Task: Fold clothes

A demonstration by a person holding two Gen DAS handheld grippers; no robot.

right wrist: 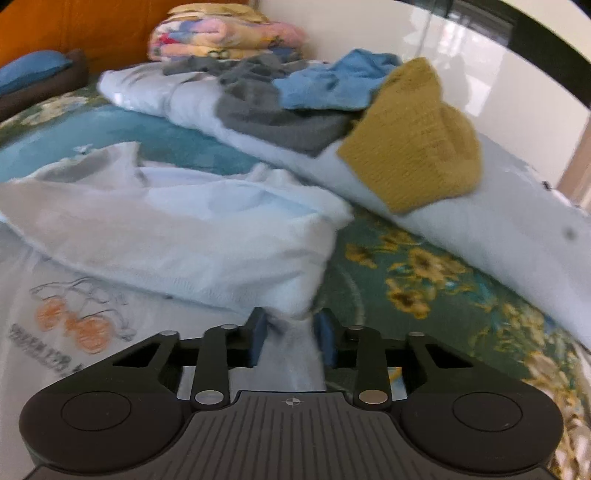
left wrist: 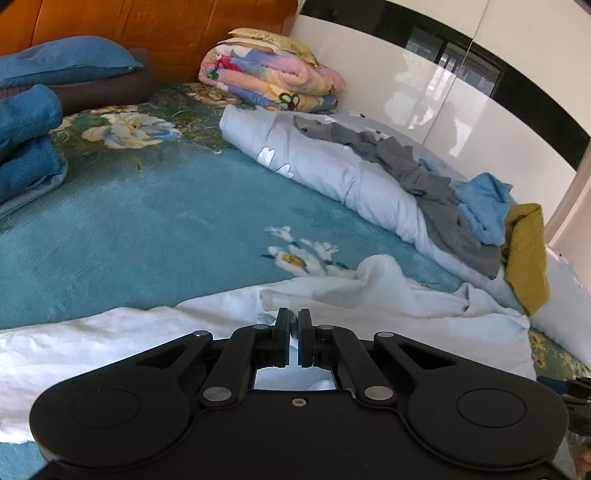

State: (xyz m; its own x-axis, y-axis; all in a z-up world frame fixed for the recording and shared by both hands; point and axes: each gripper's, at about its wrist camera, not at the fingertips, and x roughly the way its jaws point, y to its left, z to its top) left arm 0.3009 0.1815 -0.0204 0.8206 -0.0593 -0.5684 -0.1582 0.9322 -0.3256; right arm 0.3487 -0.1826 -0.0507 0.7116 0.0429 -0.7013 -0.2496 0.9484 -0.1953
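Note:
A white garment (left wrist: 110, 343) lies crumpled across the near part of the teal floral bed cover (left wrist: 147, 221). My left gripper (left wrist: 293, 314) is shut, with a thin fold of this white cloth pinched between its black fingers. In the right wrist view the same white garment (right wrist: 184, 236) shows an orange and grey print (right wrist: 74, 325) at the left and a folded-over part in the middle. My right gripper (right wrist: 290, 325) stands at the garment's right edge. A bunch of the white cloth fills the narrow gap between its blue pads, which press on it.
A pale blue folded duvet (left wrist: 332, 166) runs along the right and carries a grey garment (left wrist: 424, 173), a light blue one (left wrist: 484, 206) and a mustard one (left wrist: 524, 251). A rolled floral blanket (left wrist: 269, 77), blue pillows (left wrist: 29, 147), a wooden headboard (left wrist: 147, 22) and a glossy white wardrobe (left wrist: 406, 85) border the bed.

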